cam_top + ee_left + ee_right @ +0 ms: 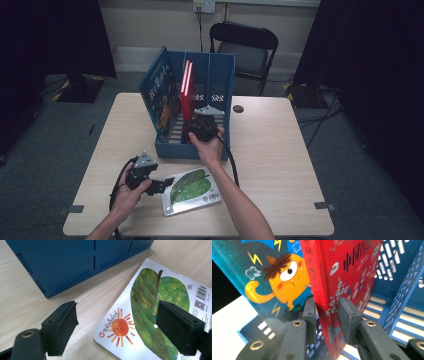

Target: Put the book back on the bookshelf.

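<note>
A tall red book (187, 85) stands upright in the middle slot of a blue file box (220, 75). My right gripper (201, 125) reaches into the box from the front. In the right gripper view, the right gripper (327, 312) is shut on the lower spine edge of the red book (332, 277), one pad on each side. A white book with a green leaf cover (192, 190) lies flat near the table's front edge. My left gripper (156, 186) rests just left of it. Seen from the left gripper (117, 327), the jaws stand open over a corner of the leaf book (155, 302).
A blue book with an orange cartoon face (161, 95) leans in the box's left slot, next to the red one (274, 272). A black folding chair (245, 45) stands behind the wooden table (280, 150). The box wall (62, 262) is close ahead of the left gripper.
</note>
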A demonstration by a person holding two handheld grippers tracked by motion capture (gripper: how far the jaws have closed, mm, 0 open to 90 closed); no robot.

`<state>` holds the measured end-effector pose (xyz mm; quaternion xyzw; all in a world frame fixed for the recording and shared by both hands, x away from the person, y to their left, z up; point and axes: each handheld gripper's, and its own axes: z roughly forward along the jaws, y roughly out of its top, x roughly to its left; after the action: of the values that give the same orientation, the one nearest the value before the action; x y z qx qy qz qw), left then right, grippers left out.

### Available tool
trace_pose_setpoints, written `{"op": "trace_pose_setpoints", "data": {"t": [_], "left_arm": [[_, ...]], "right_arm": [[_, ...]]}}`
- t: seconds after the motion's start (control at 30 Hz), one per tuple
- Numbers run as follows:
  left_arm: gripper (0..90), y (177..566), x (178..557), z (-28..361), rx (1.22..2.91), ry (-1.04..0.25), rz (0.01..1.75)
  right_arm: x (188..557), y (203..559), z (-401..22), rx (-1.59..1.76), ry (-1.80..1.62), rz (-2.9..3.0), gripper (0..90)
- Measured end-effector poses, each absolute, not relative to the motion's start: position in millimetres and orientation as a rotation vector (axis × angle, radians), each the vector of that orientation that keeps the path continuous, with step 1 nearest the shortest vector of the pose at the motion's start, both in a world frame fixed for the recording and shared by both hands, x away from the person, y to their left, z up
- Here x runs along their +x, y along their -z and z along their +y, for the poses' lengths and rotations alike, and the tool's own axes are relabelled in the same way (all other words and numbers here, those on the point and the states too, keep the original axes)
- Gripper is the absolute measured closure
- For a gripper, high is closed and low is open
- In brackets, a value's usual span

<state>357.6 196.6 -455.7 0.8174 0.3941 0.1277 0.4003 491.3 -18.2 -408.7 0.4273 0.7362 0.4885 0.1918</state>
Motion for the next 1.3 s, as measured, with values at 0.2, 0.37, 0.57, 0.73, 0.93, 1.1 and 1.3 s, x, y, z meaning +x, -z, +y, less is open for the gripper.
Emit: {"op": "trace_pose_setpoints", "data": {"t": [0.2, 0.37, 0.57, 0.73, 0.93, 1.1, 1.3], "left_arm": [[17.1, 456, 357, 195, 2.07, -0.322, 0.995], [17.2, 456, 357, 196, 2.07, -0.321, 0.994], [17.2, 456, 357, 196, 2.07, -0.319, 0.993], [17.2, 456, 357, 195, 2.075, -0.317, 0.993], [17.2, 457, 357, 194, 2.069, -0.318, 0.991], [17.2, 457, 357, 195, 2.073, -0.317, 0.992], [17.3, 457, 357, 195, 2.077, -0.316, 0.997]], "right_arm": [[490, 417, -19, 1.183, -1.315, 2.117, 70.8], [495, 416, -17, 1.195, -1.312, 2.133, 71.5], [500, 415, -18, 1.2, -1.317, 2.151, 72.0], [505, 414, -17, 1.173, -1.312, 2.185, 71.8], [507, 412, -18, 1.148, -1.283, 2.207, 71.5], [504, 412, -18, 1.119, -1.247, 2.217, 61.8], [494, 406, -26, 1.113, -1.276, 2.195, 59.1]]}}
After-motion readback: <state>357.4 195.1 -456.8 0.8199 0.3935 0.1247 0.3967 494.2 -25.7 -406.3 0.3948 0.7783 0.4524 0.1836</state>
